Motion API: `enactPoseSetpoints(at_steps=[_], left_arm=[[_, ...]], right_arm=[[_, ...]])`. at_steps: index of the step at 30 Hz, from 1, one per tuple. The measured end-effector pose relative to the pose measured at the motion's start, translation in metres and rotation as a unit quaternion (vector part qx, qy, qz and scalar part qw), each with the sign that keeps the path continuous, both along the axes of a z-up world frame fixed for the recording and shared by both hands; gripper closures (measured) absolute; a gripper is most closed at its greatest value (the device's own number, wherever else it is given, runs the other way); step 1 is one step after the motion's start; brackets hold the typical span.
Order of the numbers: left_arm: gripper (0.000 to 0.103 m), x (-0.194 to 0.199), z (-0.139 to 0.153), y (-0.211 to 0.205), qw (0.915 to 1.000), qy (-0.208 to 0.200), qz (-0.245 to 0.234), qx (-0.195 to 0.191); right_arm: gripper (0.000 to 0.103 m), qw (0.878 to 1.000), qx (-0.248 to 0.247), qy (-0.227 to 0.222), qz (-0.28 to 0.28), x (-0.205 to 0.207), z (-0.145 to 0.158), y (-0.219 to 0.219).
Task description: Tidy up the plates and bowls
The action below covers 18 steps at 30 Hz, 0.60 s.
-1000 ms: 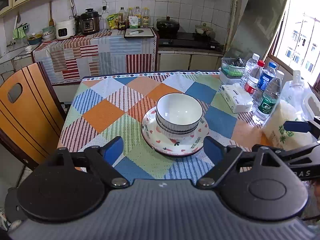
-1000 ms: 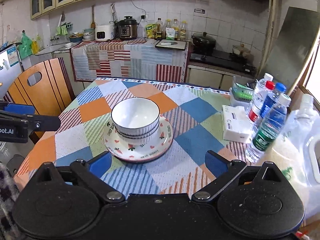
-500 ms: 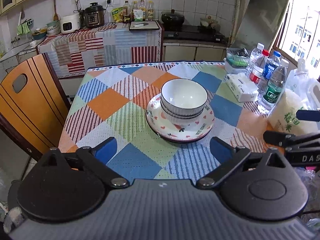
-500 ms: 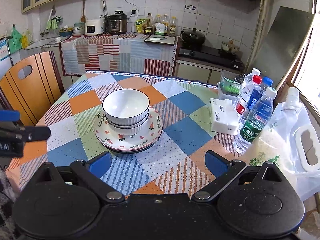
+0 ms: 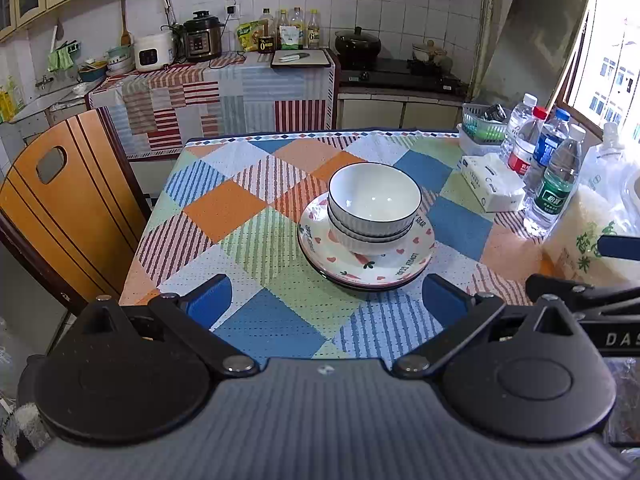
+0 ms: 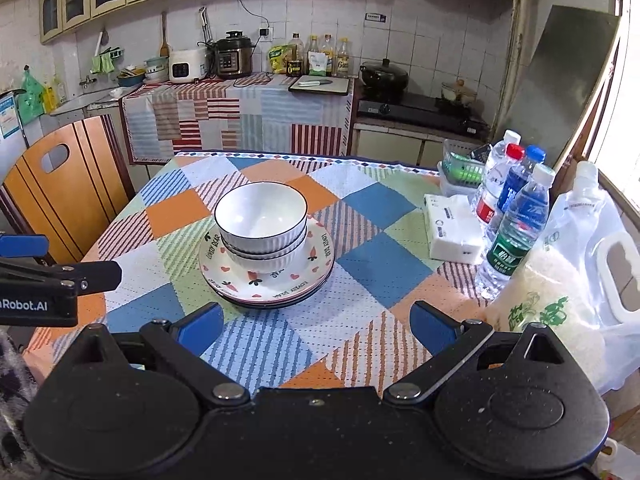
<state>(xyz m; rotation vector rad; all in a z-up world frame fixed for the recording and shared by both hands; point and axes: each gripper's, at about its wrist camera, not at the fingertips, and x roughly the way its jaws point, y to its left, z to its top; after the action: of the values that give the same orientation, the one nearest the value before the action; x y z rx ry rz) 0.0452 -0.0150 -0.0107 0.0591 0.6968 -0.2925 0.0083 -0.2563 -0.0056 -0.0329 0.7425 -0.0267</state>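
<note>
Two white ribbed bowls (image 5: pixel 374 204) (image 6: pixel 262 224) sit nested, one inside the other, on a stack of heart-patterned plates (image 5: pixel 366 264) (image 6: pixel 268 280) in the middle of the checked tablecloth. My left gripper (image 5: pixel 326 300) hangs near the table's front edge, short of the stack, open with nothing between its blue pads. My right gripper (image 6: pixel 316 326) stands likewise open and empty, a little to the right of the stack. Each gripper's fingers show at the edge of the other's view.
Water bottles (image 6: pixel 516 232), a tissue pack (image 6: pixel 454 232), a green basket (image 6: pixel 464 170) and a bag of rice (image 6: pixel 560 320) crowd the table's right side. A wooden chair (image 5: pixel 60 208) stands at the left. A kitchen counter (image 5: pixel 224 92) with appliances runs behind.
Both grippers have drawn back and up a little from the stack, so it looks smaller. The left gripper's jaws stand a bit wider than a second ago.
</note>
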Motion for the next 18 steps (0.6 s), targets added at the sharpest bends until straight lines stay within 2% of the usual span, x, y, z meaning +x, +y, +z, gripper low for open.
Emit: enactPoseSetpoints(at_steps=[4, 9, 18], left_arm=[[0.000, -0.0017, 0.0001, -0.0009, 1.0000, -0.001, 0.007, -0.001], [0.000, -0.0062, -0.0016, -0.0032, 0.9998, -0.009, 0.010, 0.016], [0.000, -0.0035, -0.0029, 0.0017, 0.9997, 0.010, 0.022, -0.010]], right_arm=[[0.002, 1.000, 0.007, -0.001, 0.000, -0.0001, 0.0003, -0.0001], [0.002, 1.000, 0.013, 0.006, -0.010, -0.0013, -0.0024, -0.0060], [0.002, 1.000, 0.014, 0.005, -0.010, -0.0014, -0.0038, -0.0072]])
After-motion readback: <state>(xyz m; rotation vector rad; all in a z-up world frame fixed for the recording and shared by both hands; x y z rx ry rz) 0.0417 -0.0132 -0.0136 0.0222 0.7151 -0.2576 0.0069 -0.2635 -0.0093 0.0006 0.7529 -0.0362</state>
